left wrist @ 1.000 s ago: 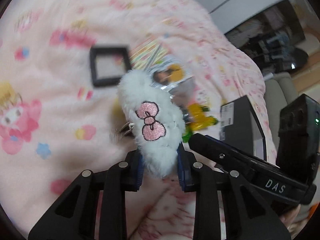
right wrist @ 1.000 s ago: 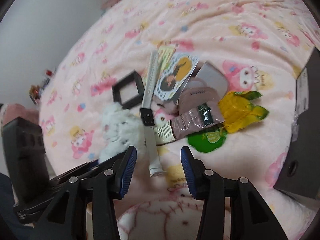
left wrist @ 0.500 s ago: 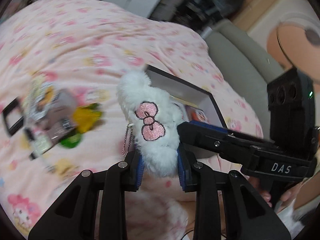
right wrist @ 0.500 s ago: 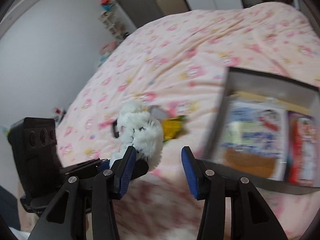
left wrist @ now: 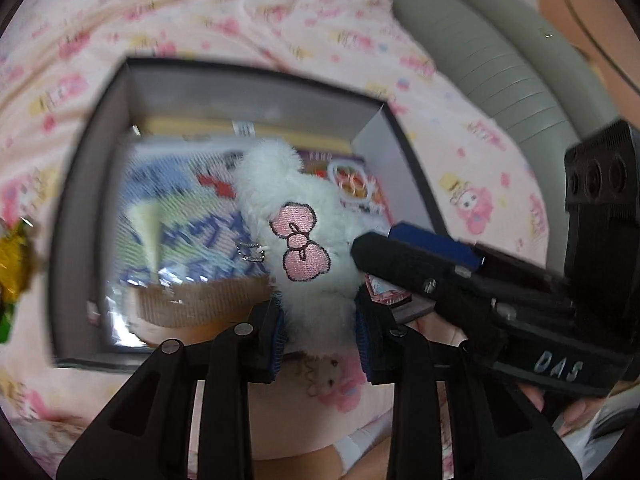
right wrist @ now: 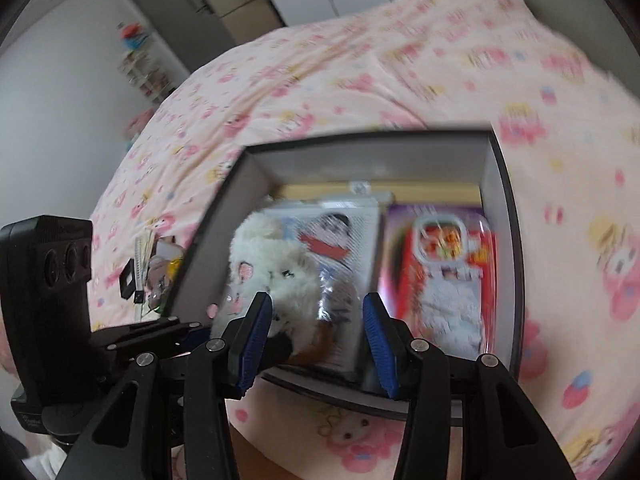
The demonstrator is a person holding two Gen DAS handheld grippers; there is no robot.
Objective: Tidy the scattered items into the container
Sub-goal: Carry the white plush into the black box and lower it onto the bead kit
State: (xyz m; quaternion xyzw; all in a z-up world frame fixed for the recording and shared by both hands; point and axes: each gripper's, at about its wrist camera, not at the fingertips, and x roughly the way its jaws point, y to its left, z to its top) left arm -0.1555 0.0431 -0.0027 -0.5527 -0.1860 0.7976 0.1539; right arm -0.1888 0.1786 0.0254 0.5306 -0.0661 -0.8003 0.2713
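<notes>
My left gripper (left wrist: 320, 334) is shut on a white fluffy plush (left wrist: 296, 228) with a pink embroidered bow and holds it over the open dark box (left wrist: 84, 168). The box holds snack packets. In the right wrist view the plush (right wrist: 276, 268) hangs above the box (right wrist: 508, 240), held by the left gripper at lower left. My right gripper (right wrist: 318, 342) is open and empty, over the box's near edge. The remaining scattered items (right wrist: 148, 268) lie on the blanket left of the box.
The box rests on a pink cartoon-print blanket (right wrist: 360, 72). A yellow and green packet (left wrist: 12, 264) lies left of the box. A grey sofa cushion (left wrist: 492, 52) is at the upper right. Shelves and cartons stand by the far wall (right wrist: 224, 8).
My left gripper carried the plush from above the scattered pile rightward to over the box. My right gripper moved along with it, staying open.
</notes>
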